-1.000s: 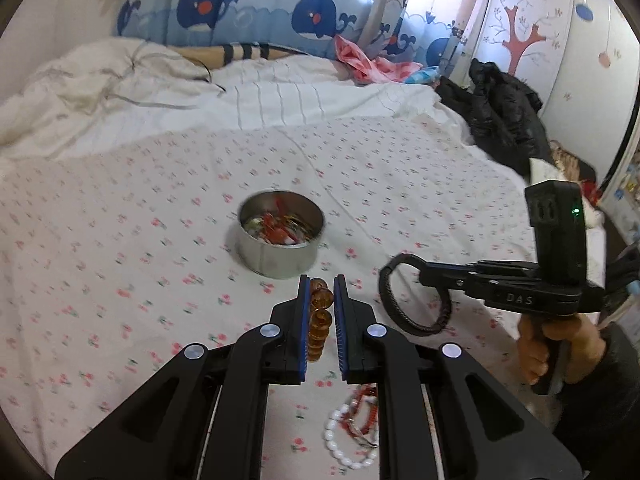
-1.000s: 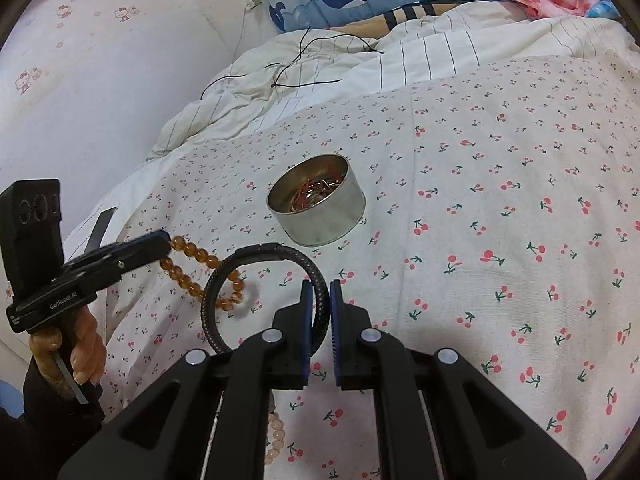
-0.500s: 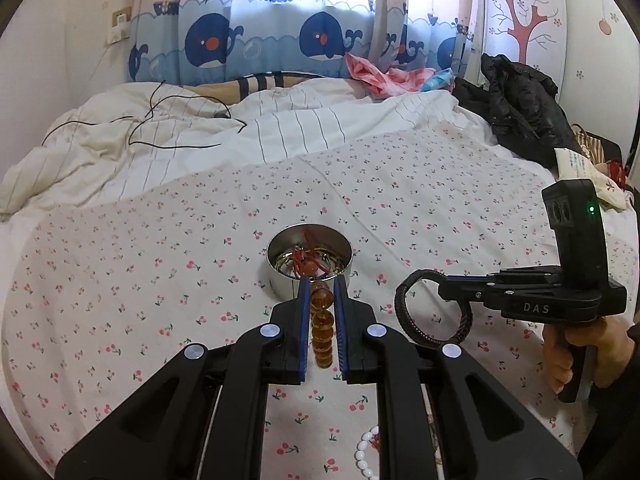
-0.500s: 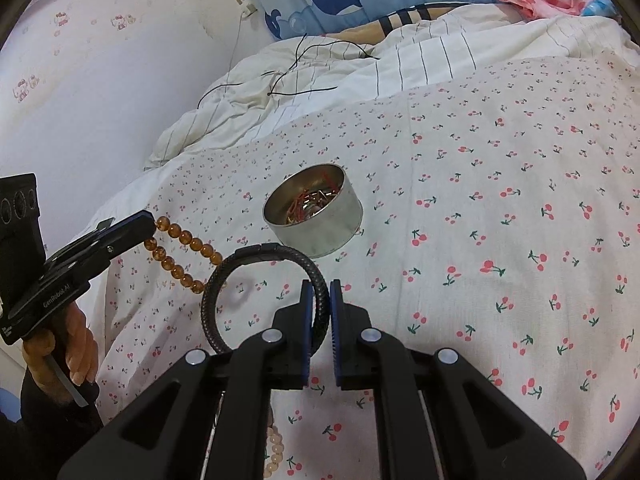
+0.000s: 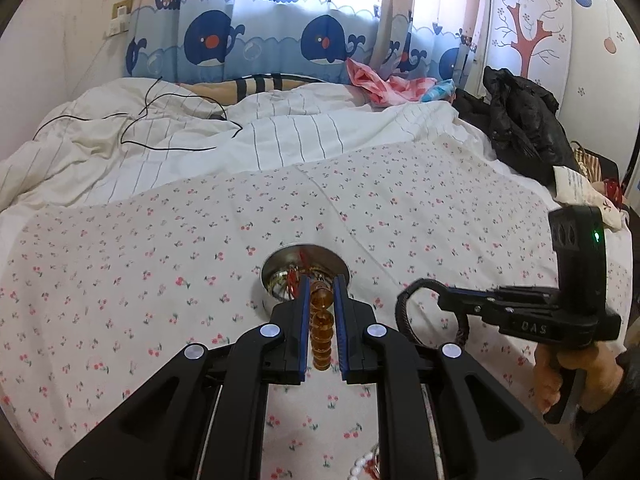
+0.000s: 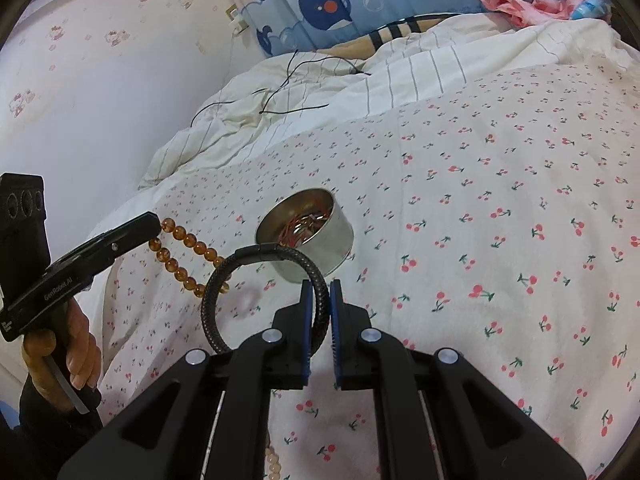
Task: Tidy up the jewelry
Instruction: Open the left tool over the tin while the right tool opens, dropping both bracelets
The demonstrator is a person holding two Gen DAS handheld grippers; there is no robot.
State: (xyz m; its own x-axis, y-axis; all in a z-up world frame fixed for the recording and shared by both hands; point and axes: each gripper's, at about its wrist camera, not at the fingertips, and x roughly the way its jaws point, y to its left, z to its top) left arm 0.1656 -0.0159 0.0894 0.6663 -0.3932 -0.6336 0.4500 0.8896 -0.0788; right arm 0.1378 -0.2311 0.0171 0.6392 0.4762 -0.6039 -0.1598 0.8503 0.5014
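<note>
- Left wrist view: the left tool (image 5: 321, 300) is clenched on an amber bead bracelet (image 5: 322, 322) above the tin (image 5: 272, 270) on the bed (image 5: 160, 264); white beads (image 5: 362, 466) lie underneath.
- Right wrist view: the right tool (image 6: 319, 300) is clenched on a black braided bracelet (image 6: 260, 252); the amber loop hangs open.

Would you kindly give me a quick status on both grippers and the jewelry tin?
Left gripper shut on amber bead bracelet. Right gripper shut on black braided bracelet. Metal tin open on the bedsheet, already holding jewelry. Nothing blocking it.
</note>
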